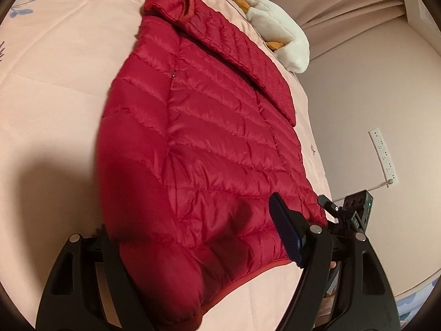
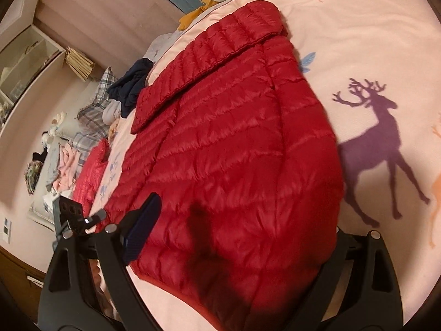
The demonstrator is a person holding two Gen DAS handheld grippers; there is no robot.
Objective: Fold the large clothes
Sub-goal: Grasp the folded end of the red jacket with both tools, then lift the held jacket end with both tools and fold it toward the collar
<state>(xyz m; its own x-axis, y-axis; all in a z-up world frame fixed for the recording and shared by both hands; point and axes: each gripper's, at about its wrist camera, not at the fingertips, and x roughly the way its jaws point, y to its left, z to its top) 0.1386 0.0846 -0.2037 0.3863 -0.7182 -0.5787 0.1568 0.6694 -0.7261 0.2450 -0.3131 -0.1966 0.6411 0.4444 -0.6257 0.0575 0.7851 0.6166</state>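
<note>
A red quilted down jacket (image 1: pixel 209 143) lies flat on a pink bedspread (image 1: pixel 55 82), one sleeve (image 1: pixel 242 55) folded across its upper part. My left gripper (image 1: pixel 190 215) stands open at the jacket's hem, the bottom corner bulging between its jaws. Its right pad (image 1: pixel 286 234) shows above the fabric and its left fingertip is hidden behind the jacket. In the right wrist view the same jacket (image 2: pixel 234 138) fills the middle. My right gripper (image 2: pixel 245 215) is open over the hem's other end. Its left pad (image 2: pixel 143 226) is visible; the right fingertip is hidden by the fabric.
A white and orange plush toy (image 1: pixel 281 35) lies at the head of the bed. Dark and plaid clothes (image 2: pixel 129 82) are piled past the bed's edge. A white power strip (image 1: pixel 383 154) lies beyond the bedside. A purple deer print (image 2: pixel 380 143) marks the spread.
</note>
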